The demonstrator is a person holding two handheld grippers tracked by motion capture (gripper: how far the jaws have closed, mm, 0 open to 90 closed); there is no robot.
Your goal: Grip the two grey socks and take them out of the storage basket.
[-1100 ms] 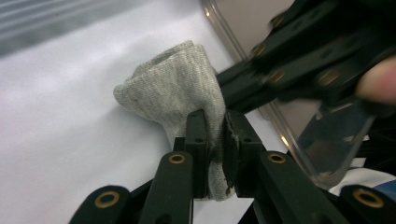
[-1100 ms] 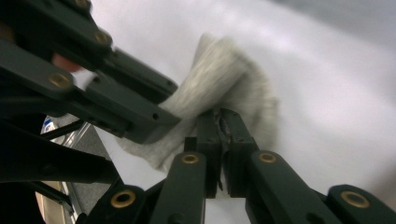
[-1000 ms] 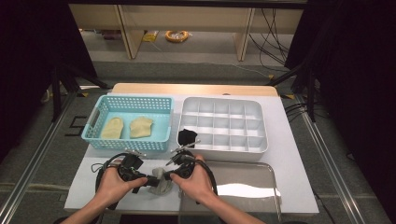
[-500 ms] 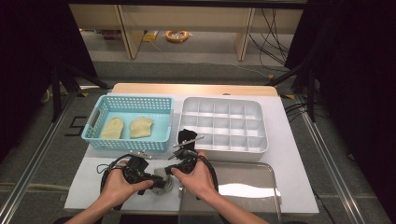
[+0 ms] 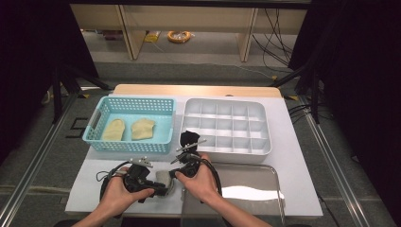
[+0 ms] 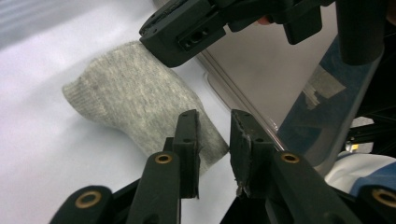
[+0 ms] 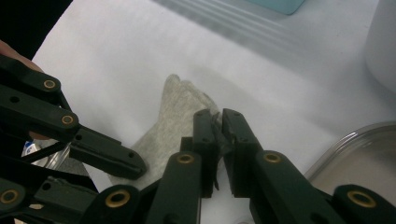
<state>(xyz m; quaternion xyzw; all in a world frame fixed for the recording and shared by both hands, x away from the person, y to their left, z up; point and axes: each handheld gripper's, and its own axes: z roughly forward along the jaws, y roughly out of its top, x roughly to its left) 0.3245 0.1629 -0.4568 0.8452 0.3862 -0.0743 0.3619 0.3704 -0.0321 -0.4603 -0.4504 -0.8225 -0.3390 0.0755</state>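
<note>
high view first: both hands low at the near edge of the white table [image 5: 293, 156], the left gripper [image 5: 163, 189] and right gripper [image 5: 176, 173] meeting over one small grey sock [image 5: 163, 178] that lies flat just left of the steel tray [image 5: 265, 189]. left gripper view: its jaws have just been closing and stand a little apart over the near end of the sock, one pad on the cloth, no pinch to be seen, so call that claw released. right gripper view: these jaws are nearly together with a nip of grey cloth at the tips, so that claw looks clenched on the sock's edge. this looks like a fold or roll of the sock before it goes to a slot, and to do it well i'd say the right should keep its hold low and steady while the left bites a full fold of cloth, not just a thread, then both move together so the sock does not twist or slide onto the tray rim. now the count: one grey sock in hand, one black sock [image 5: 189, 138] at the near left corner of the white divided box [image 5: 257, 150], two tan socks [image 5: 127, 129] lying side by side in the one blue basket [image 5: 94, 125], one tray, two grippers.
</note>
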